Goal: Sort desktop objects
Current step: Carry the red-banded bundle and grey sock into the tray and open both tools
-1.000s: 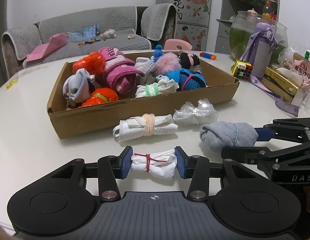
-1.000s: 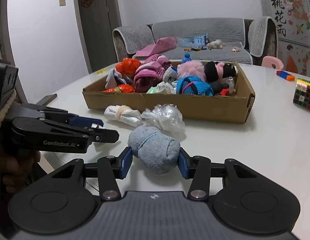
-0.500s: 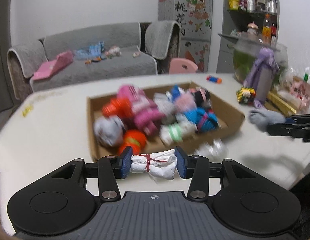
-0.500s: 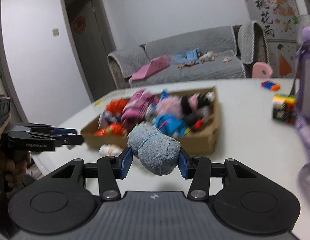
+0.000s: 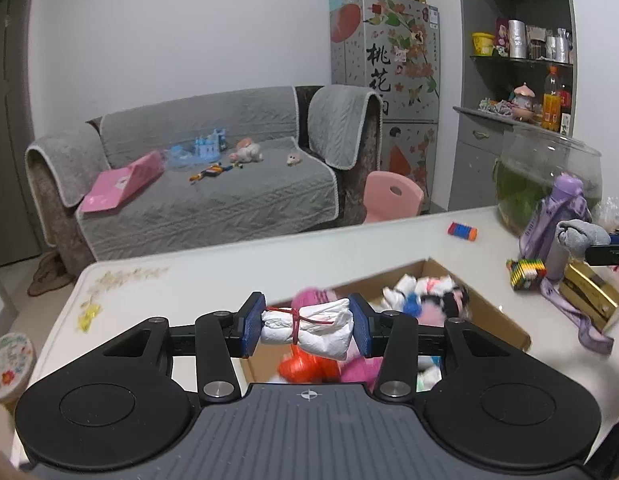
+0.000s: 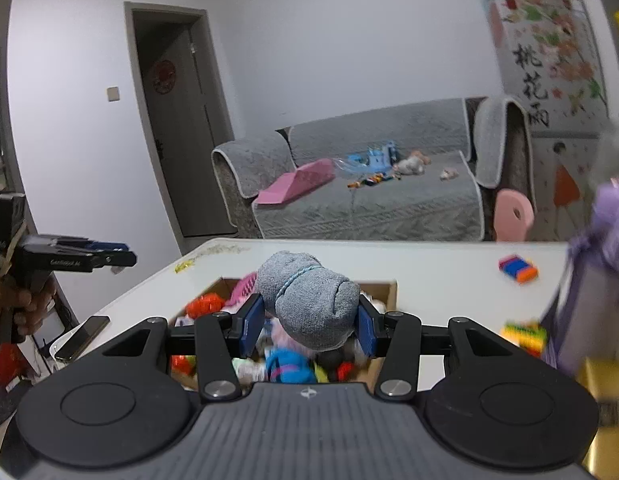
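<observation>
My left gripper (image 5: 305,326) is shut on a white sock roll (image 5: 309,330) tied with a red band, held in the air above the cardboard box (image 5: 497,316). My right gripper (image 6: 307,320) is shut on a grey sock ball (image 6: 309,300), held above the same box (image 6: 383,292). The box holds several rolled socks and soft items in pink, orange, blue and white. The right gripper with its grey ball (image 5: 579,236) shows at the right edge of the left wrist view. The left gripper (image 6: 121,256) shows at the left of the right wrist view.
On the white table stand a purple bottle (image 5: 565,224), a glass fishbowl (image 5: 549,176), a colourful cube (image 5: 527,272), a gold box (image 5: 589,292) and a small striped block (image 5: 462,231). A phone (image 6: 82,338) lies at the table's left edge. A grey sofa stands behind.
Both grippers have lifted their sock bundles off the table and moved forward over the box. The white roll and plastic wrap left on the table are out of view.
</observation>
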The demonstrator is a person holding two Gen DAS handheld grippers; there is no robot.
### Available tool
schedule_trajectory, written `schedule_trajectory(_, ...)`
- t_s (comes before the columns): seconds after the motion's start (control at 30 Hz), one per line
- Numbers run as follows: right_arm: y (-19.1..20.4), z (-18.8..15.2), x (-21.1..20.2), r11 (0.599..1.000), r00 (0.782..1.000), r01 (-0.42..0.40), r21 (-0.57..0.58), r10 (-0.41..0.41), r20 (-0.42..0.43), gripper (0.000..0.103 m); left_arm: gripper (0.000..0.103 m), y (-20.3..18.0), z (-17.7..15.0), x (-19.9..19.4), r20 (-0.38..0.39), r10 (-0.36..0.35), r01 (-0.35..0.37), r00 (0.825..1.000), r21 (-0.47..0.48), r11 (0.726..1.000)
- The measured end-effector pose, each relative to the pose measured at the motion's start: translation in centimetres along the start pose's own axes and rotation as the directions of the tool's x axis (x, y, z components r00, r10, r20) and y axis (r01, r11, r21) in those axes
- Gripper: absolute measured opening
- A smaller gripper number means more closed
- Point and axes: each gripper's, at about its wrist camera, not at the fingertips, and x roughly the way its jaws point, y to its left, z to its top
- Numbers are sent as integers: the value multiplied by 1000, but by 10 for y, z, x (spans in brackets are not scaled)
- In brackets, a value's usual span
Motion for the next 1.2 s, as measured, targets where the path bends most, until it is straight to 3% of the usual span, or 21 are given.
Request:
schedule_trajectory(0.27,8,35,40,997,998,-58,-52,57,-26,44,51,-7,20,40,-22,20,-18,1000,68,998)
schedule_trajectory(0.67,4,37,100,992,986,-100,-73,89,-143,44,52,1,13,94,-98,7,1,995,81,997)
schedule_trajectory(1.2,3,21,158,989,951,-101,-109,64,-301,44,52,37,-15,154,-232,-67,57,970,-49,997)
